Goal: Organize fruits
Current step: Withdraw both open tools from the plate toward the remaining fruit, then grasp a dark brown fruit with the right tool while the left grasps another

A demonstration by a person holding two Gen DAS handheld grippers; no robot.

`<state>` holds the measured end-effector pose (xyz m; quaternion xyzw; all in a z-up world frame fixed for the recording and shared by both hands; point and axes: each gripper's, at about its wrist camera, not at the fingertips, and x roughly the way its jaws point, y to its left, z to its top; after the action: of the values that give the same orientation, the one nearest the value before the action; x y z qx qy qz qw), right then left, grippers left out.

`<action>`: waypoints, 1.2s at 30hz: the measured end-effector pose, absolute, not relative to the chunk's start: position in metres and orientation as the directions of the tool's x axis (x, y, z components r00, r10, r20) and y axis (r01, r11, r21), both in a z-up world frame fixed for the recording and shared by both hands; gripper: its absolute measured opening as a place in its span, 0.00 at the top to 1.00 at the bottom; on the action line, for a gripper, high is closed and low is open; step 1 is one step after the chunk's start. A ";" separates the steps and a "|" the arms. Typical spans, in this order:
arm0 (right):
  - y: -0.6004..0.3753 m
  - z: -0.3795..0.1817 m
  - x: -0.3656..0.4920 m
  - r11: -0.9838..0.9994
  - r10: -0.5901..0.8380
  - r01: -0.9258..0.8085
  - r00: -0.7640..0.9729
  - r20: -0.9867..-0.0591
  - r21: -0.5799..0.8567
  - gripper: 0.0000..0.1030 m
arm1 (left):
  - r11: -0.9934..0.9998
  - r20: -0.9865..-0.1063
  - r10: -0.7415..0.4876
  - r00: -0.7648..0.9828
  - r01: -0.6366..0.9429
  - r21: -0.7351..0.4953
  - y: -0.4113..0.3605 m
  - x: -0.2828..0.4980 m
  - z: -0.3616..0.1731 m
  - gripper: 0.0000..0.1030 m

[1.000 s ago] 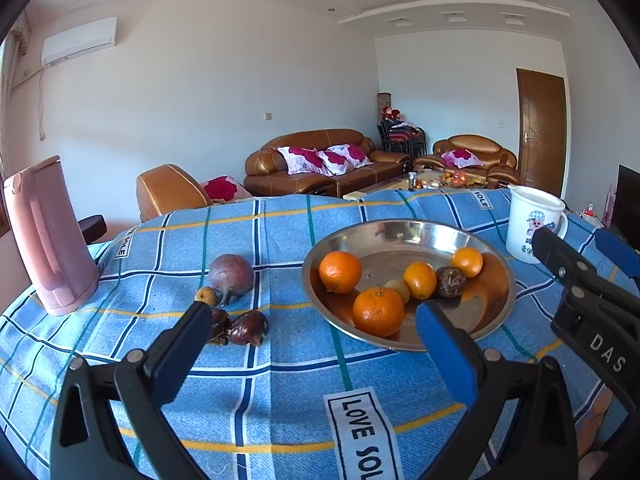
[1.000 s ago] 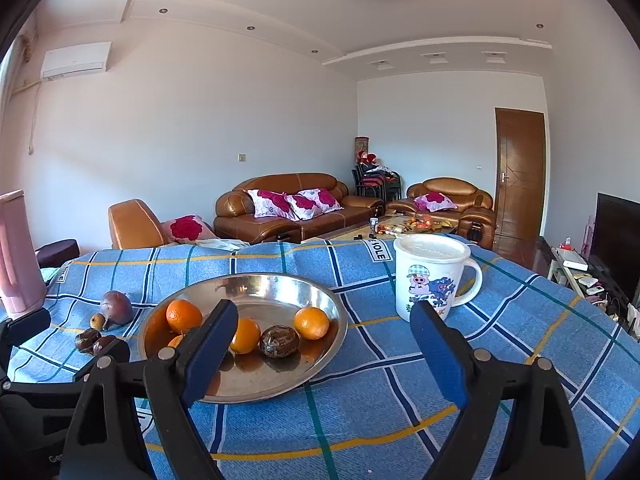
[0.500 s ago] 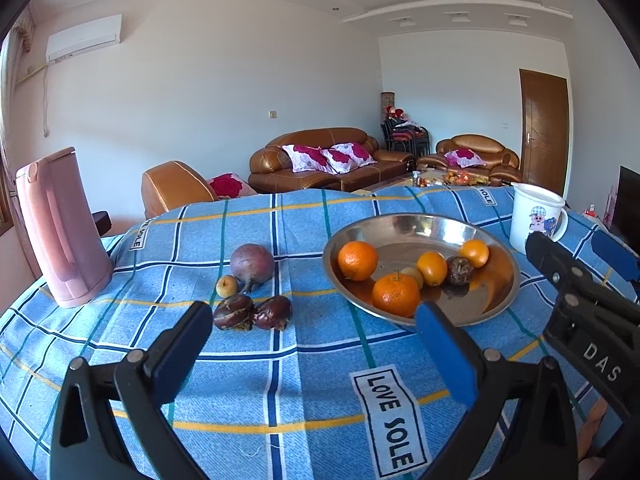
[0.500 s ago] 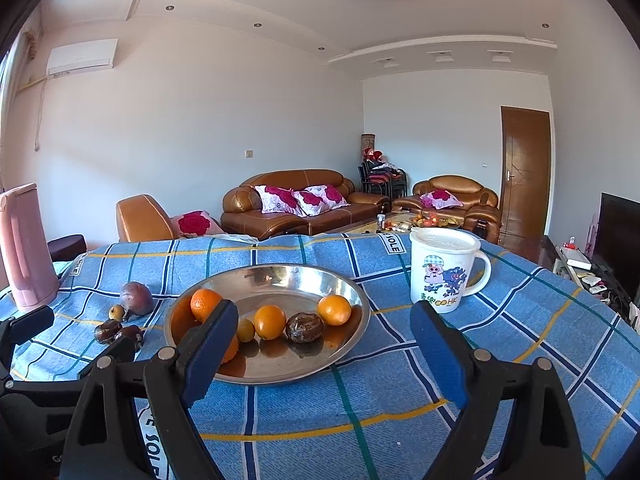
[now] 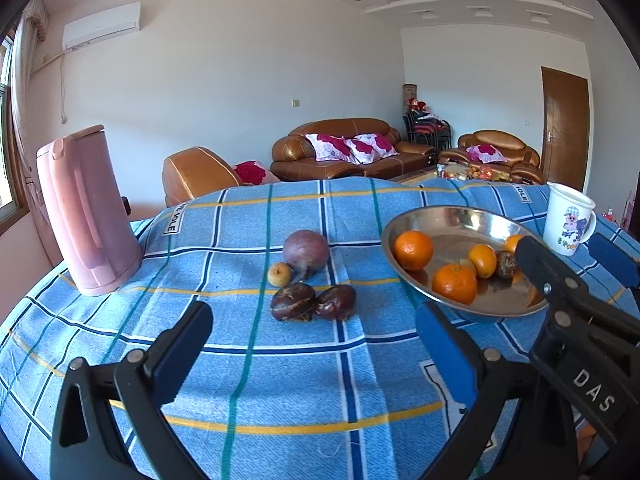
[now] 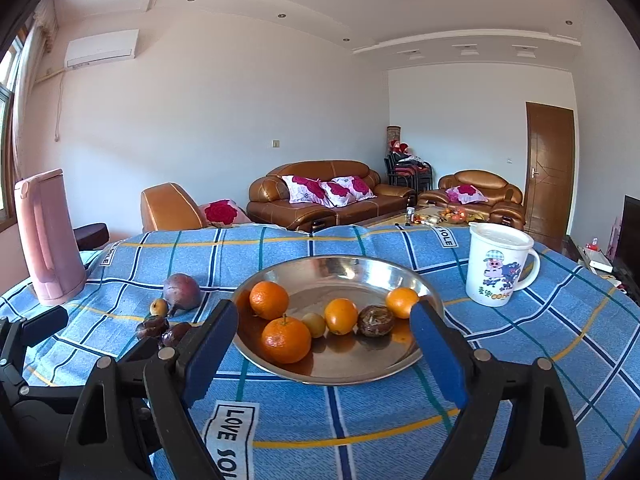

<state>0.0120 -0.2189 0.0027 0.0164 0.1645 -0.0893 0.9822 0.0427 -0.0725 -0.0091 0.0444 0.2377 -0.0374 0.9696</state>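
Blue checked cloth [image 5: 280,380] covers the table, and on it a metal dish [image 6: 344,272] holds two large oranges, two smaller orange fruits, a small yellow-green one and a dark wrinkled fruit [image 6: 375,321]. To the dish's left, four loose fruits lie on the cloth in a tight cluster: a round purple fruit [image 5: 306,250], a small yellow fruit [image 5: 279,274] touching its left side, and two dark brown wrinkled fruits [image 5: 293,302] side by side in front of them. The left gripper [image 5: 312,332] hovers low above the cloth just in front of this cluster, its jaws spread wide with nothing between them. The right gripper [image 6: 324,332] faces the dish, jaws likewise spread wide and empty, their blue pads framing the dish's near rim. A pink kettle [image 5: 86,212] stands at the far left, and a white cartoon mug [image 6: 498,270] stands right of the dish.
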 end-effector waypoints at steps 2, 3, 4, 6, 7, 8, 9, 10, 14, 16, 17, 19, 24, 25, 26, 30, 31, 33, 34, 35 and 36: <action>-0.213 0.002 0.017 0.985 -0.159 0.171 0.930 -0.332 0.009 0.14 | 0.995 -0.469 -0.034 0.883 0.075 0.069 -0.063 0.047 -0.010 0.00; -0.210 0.002 0.018 0.986 -0.154 0.167 0.930 -0.334 0.011 0.14 | 0.996 -0.471 -0.023 0.882 0.064 0.070 -0.058 0.049 -0.010 0.00; -0.207 0.003 0.020 0.987 -0.148 0.162 0.930 -0.337 0.013 0.14 | 0.996 -0.472 -0.012 0.882 0.052 0.072 -0.053 0.051 -0.010 0.00; -0.200 0.002 0.025 0.988 -0.136 0.151 0.930 -0.342 0.016 0.14 | 0.996 -0.473 0.008 0.881 0.035 0.081 -0.044 0.055 -0.011 0.00; -0.197 0.002 0.027 0.989 -0.130 0.145 0.930 -0.344 0.017 0.14 | 0.996 -0.472 0.020 0.881 0.025 0.091 -0.039 0.057 -0.011 0.00; -0.194 0.002 0.030 0.990 -0.125 0.140 0.930 -0.346 0.017 0.14 | 0.995 -0.470 0.039 0.882 0.011 0.103 -0.034 0.059 -0.011 0.00; -0.190 0.002 0.032 0.991 -0.119 0.133 0.929 -0.350 0.016 0.14 | 0.994 -0.469 0.058 0.881 -0.004 0.114 -0.029 0.061 -0.011 0.00; -0.187 0.002 0.035 0.992 -0.112 0.125 0.929 -0.354 0.014 0.14 | 0.992 -0.470 0.075 0.880 -0.019 0.123 -0.024 0.064 -0.012 0.00; -0.177 0.000 0.043 0.995 -0.085 0.097 0.928 -0.364 0.017 0.14 | 0.985 -0.480 0.140 0.866 -0.075 0.153 -0.003 0.078 -0.014 0.00; -0.173 0.000 0.049 0.996 -0.068 0.081 0.924 -0.376 0.021 0.14 | 0.981 -0.489 0.172 0.855 -0.105 0.162 0.009 0.086 -0.016 0.00; -0.170 -0.001 0.052 0.997 -0.057 0.072 0.921 -0.385 0.024 0.14 | 0.979 -0.495 0.187 0.848 -0.120 0.164 0.014 0.091 -0.016 0.00; -0.164 -0.003 0.059 0.998 -0.037 0.053 0.913 -0.405 0.028 0.14 | 0.972 -0.507 0.226 0.832 -0.157 0.176 0.025 0.101 -0.018 0.00; -0.141 -0.010 0.084 1.000 0.025 -0.014 0.875 -0.484 0.026 0.21 | 0.964 -0.571 0.264 0.778 -0.215 0.153 0.045 0.121 -0.026 0.00; -0.136 -0.013 0.090 0.999 0.035 -0.029 0.861 -0.507 0.020 0.24 | 0.967 -0.589 0.255 0.767 -0.219 0.134 0.050 0.124 -0.028 0.00; -0.131 -0.016 0.097 0.999 0.044 -0.044 0.842 -0.537 0.013 0.32 | 0.969 -0.603 0.245 0.760 -0.220 0.117 0.053 0.125 -0.030 0.00; -0.119 -0.030 0.120 0.995 0.088 -0.098 0.770 -0.632 0.020 0.44 | 0.974 -0.628 0.213 0.749 -0.212 0.077 0.059 0.127 -0.034 0.00; -0.119 -0.032 0.124 0.995 0.092 -0.098 0.758 -0.645 0.026 0.44 | 0.975 -0.628 0.209 0.749 -0.207 0.078 0.058 0.127 -0.034 0.00; -0.120 -0.036 0.131 0.994 0.107 -0.099 0.741 -0.662 0.050 0.44 | 0.976 -0.626 0.211 0.751 -0.199 0.091 0.054 0.127 -0.034 0.00; -0.120 -0.039 0.136 0.993 0.117 -0.103 0.725 -0.679 0.061 0.44 | 0.976 -0.622 0.213 0.754 -0.195 0.098 0.052 0.127 -0.034 0.00; -0.120 -0.042 0.141 0.992 0.124 -0.106 0.705 -0.698 0.069 0.44 | 0.976 -0.617 0.214 0.758 -0.191 0.103 0.051 0.127 -0.033 0.00; -0.120 -0.045 0.145 0.991 0.132 -0.110 0.687 -0.715 0.078 0.44 | 0.976 -0.612 0.215 0.761 -0.188 0.109 0.049 0.126 -0.032 0.00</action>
<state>0.1448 -0.1195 -0.0454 0.0143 0.3903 0.0657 0.9182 0.1261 0.0494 -0.0321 0.0203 0.3287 0.1073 0.9381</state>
